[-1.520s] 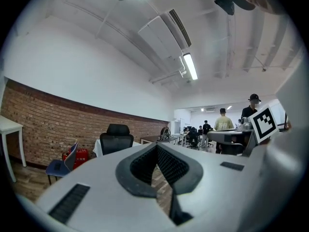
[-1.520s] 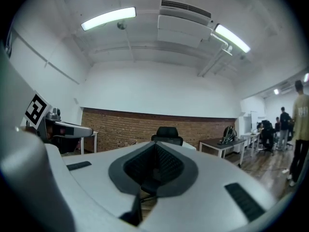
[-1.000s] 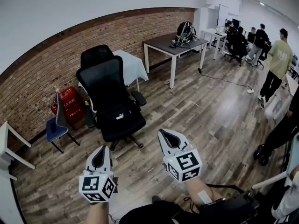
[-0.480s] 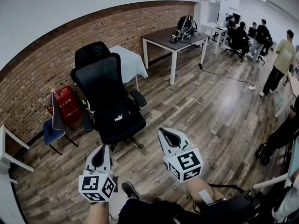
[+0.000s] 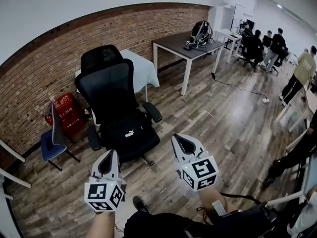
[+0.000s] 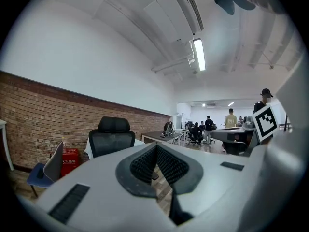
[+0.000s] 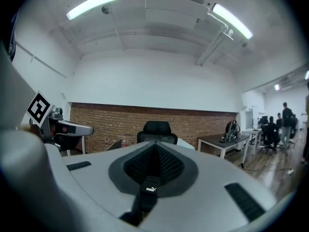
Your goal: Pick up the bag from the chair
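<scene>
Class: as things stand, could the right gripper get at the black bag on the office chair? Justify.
Probably yes: only bare floor lies between the right gripper and the bag on the chair, though its shut jaws must open first.

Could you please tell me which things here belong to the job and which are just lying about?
Job: black bag, office chair, left gripper, right gripper, both shut and empty.
Lying about: blue chair, red box, grey desk, backpack, white-clothed table.
</scene>
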Demonstrator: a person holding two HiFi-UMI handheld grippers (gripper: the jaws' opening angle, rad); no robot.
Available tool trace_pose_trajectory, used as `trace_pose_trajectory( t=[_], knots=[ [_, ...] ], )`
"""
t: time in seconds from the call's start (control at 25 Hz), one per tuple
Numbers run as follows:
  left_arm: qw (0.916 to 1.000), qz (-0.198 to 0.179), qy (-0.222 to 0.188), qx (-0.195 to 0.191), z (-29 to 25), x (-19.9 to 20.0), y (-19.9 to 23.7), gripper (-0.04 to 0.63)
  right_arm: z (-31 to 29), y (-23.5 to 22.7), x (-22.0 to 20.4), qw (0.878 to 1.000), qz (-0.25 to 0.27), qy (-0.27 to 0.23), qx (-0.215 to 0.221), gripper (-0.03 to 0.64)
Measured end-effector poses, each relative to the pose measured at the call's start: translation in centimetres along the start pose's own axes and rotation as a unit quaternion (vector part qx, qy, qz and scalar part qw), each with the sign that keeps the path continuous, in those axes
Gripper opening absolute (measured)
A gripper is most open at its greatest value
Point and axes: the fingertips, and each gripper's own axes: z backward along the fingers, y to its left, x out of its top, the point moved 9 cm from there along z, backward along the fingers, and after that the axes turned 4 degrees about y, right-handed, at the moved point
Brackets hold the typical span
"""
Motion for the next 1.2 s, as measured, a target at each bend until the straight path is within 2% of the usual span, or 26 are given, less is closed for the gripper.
trace_pose_trajectory(
  t=[0.68,1.0,1.2],
  knots=[
    [0.9991,0.034,0.019,-0.014,-8.0,0.2,15.6,0.008,-15.8,4.3,1.4,0.999,-0.007,0.032,-0.021,0.017],
    [0.9985,0.047,0.017,-0.021,-10.1,0.5,18.8,0.008,-19.5,5.0,2.5,0.999,-0.001,0.042,-0.031,0.017],
    [0.9979,0.054,0.030,-0.016,-11.9,-0.2,19.4,0.008,-21.3,4.1,2.0,0.998,-0.004,0.048,-0.028,0.017]
  ],
)
